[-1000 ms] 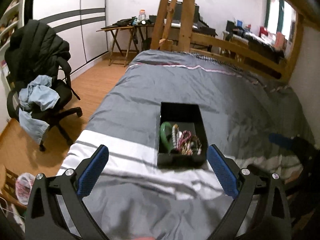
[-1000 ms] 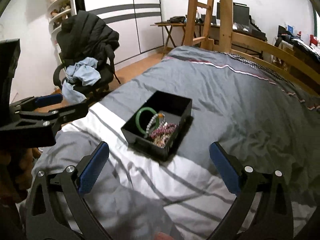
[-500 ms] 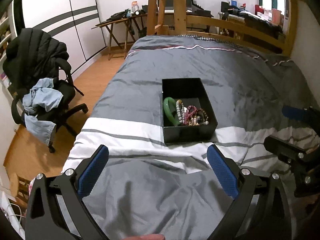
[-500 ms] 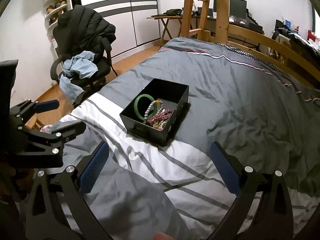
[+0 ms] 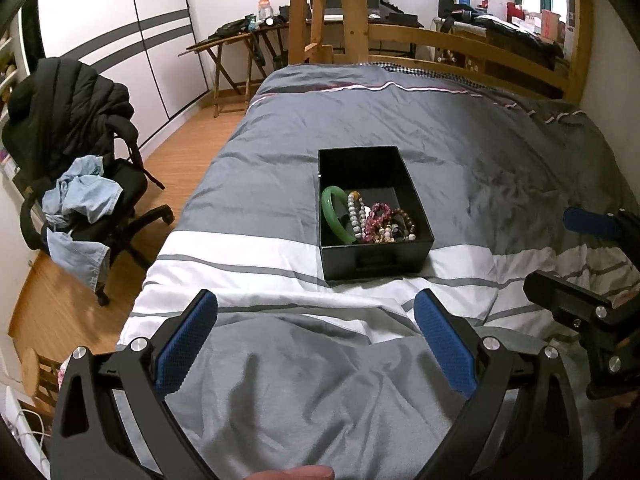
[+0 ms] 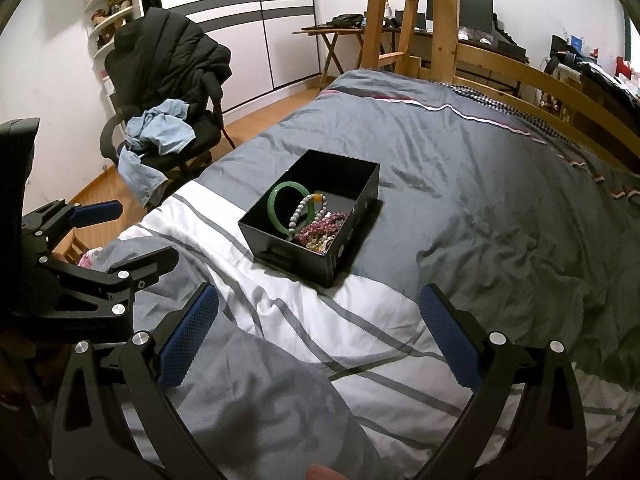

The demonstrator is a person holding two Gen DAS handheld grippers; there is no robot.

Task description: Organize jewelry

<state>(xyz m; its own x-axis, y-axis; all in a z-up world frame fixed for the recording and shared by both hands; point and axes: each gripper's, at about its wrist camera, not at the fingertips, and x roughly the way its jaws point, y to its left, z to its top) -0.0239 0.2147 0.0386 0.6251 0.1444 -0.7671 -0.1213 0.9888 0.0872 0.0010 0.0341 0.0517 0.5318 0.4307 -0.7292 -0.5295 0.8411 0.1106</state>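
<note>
Grey bedding with white stripes fills the left wrist view, the duvet (image 5: 460, 152) stretching toward a wooden bed frame (image 5: 460, 40) at the far end, with an office chair (image 5: 92, 184) draped in a black jacket on the wood floor to the left. On the duvet, ahead of centre, sits an open black box (image 5: 374, 214), its long axis running near to far and its short handled wall facing the camera. The jewelry lies bunched in the near half: a green bangle (image 5: 335, 216) on the left, standing on edge against the left wall, then a pale bead bracelet (image 5: 355, 214), a pink bead bracelet (image 5: 378, 216) and a brown bead bracelet (image 5: 406, 222) to the right. The left gripper (image 5: 316, 344) hovers low over the near duvet, short of the box, its blue-padded fingers (image 5: 186, 346) spread wide and holding nothing; the right gripper (image 5: 592, 264) shows at the right edge, well apart from the box. From the right wrist view the box (image 6: 316, 216) appears turned — its long axis running from near left to far right, a corner pointing nearest. The bangle (image 6: 282, 208) leans at its left side. The right gripper (image 6: 320, 348) is poised over the white stripes with fingers (image 6: 450, 338) wide apart and empty — the left gripper (image 6: 96, 240) sits at the left edge, also spread.
</note>
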